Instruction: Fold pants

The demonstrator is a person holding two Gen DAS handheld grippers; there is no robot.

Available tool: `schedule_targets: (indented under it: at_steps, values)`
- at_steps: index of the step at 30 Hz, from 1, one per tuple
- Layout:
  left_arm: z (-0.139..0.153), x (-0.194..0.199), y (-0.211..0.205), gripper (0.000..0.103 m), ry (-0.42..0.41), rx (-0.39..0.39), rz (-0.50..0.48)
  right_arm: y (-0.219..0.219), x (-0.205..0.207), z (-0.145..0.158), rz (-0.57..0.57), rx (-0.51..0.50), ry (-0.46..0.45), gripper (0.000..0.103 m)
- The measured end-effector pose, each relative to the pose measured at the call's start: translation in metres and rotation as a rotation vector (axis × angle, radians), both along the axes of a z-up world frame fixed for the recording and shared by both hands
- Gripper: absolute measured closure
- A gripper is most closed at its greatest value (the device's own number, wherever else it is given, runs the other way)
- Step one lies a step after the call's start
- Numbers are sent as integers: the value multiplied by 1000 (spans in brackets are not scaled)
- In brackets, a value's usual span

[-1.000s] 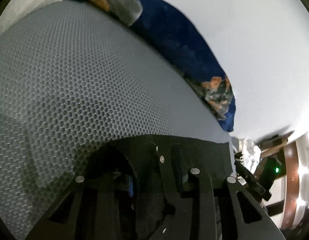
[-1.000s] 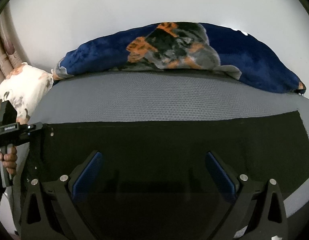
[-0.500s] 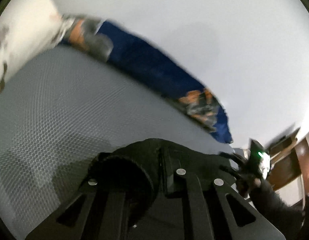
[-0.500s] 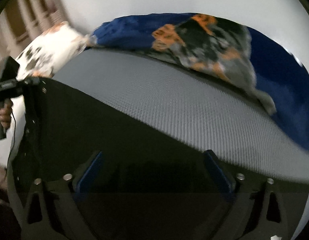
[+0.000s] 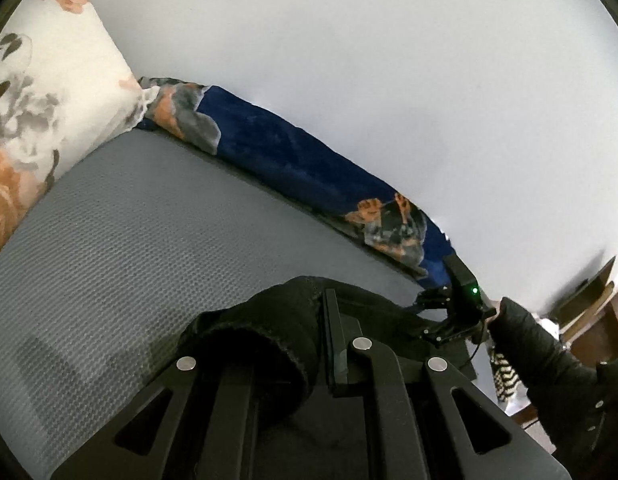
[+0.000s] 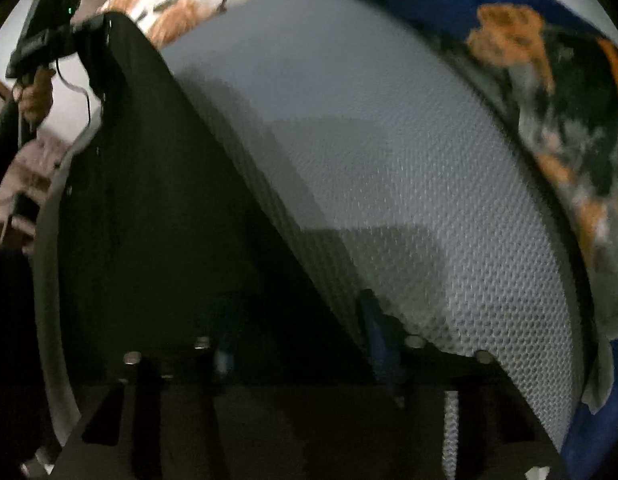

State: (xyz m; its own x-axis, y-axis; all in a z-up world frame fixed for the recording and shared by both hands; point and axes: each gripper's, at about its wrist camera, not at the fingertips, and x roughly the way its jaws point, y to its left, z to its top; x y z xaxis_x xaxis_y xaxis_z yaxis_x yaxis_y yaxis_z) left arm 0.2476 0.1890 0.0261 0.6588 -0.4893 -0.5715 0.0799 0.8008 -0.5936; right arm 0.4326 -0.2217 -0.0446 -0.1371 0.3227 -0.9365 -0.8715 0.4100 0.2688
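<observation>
Here we lift one end of the black pants [image 5: 293, 320] off the grey mattress [image 5: 129, 240], the left gripper [image 5: 329, 344] clamped shut on bunched cloth. Our right gripper [image 6: 301, 344] has just been closing over the pants' other end near the mattress edge; whether its pads bite yet, we cannot tell. Next, we judge, both ends must travel together. A blue blanket [image 5: 293, 160] and flowered pillow [image 5: 37, 92] crowd the far edge.
</observation>
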Motion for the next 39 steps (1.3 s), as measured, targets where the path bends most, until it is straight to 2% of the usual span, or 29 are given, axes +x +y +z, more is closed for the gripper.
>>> schedule_targets:
  at_steps: [2,4,7,12,16,19,22,25,29,32,35,39]
  values:
    - [1,0,-3,94,3,13,1,-8,0,-3,-17,-17,-8,71]
    - [1,0,-7,94,9,27,1,-17,-2,-4,-53,-31,-26,84]
    - [0,2,-10,94,14,42,-1,-29,-14,4,-171,-48,-139,92]
    - [2,-2,-8,94,17,72,-8,-38,-60,48,-370,-29,-394,95]
    - [9,-14,-4,93,0,83,-44,-43,-107,84,-462,-47,-530,95]
    - [18,-30,-1,93,-18,95,-82,-50,-153,110,-525,-34,-573,95]
    - [24,-52,3,93,-25,101,-133,-57,-198,127,-575,-19,-580,96]
    - [24,-79,6,93,-30,130,-189,-61,-239,130,-623,-12,-562,96]
    - [4,-115,13,93,21,127,-251,-56,-298,110,-660,-30,-478,96]
    - [-13,-140,12,93,59,159,-301,-53,-335,90,-684,-47,-406,97]
    - [-37,-160,11,92,128,183,-349,-54,-353,69,-721,-57,-341,97]
    - [-68,-178,6,90,214,256,-394,-50,-357,46,-725,-90,-294,97]
